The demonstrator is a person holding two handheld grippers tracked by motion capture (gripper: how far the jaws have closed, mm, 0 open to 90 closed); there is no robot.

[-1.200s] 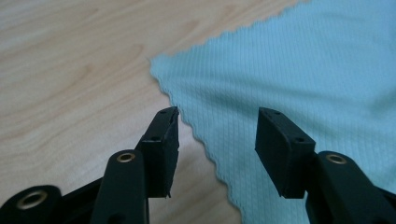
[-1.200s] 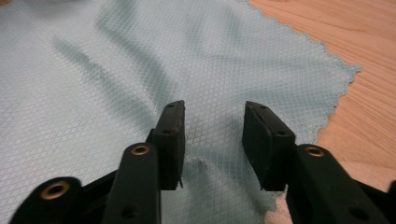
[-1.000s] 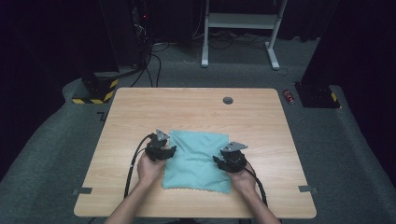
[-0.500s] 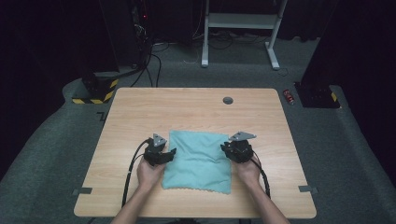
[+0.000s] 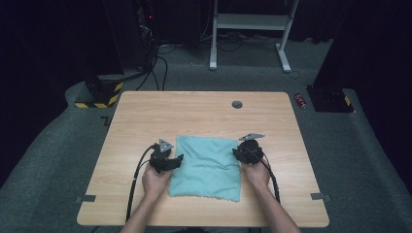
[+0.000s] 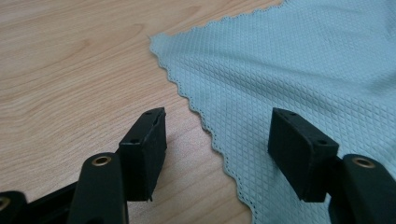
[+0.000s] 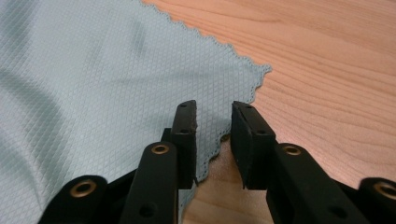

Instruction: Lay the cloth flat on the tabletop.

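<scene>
A light teal cloth lies flat on the wooden table, near its front edge. My left gripper sits at the cloth's left edge. In the left gripper view the gripper is open wide, and the scalloped edge of the cloth runs between the jaws, untouched. Those jaws have just been opening. My right gripper is at the cloth's right edge, near the far corner. In the right gripper view the gripper stands over the hem of the cloth with a narrow gap; its jaws have just opened slightly and grip nothing.
A small dark round grommet is set in the far part of the tabletop. On the floor beyond are a red can, a yellow-and-black striped base with cables, and a white stand.
My right gripper has slid off the cloth to its right edge and a little away from the person. The left hand has stayed almost in place.
</scene>
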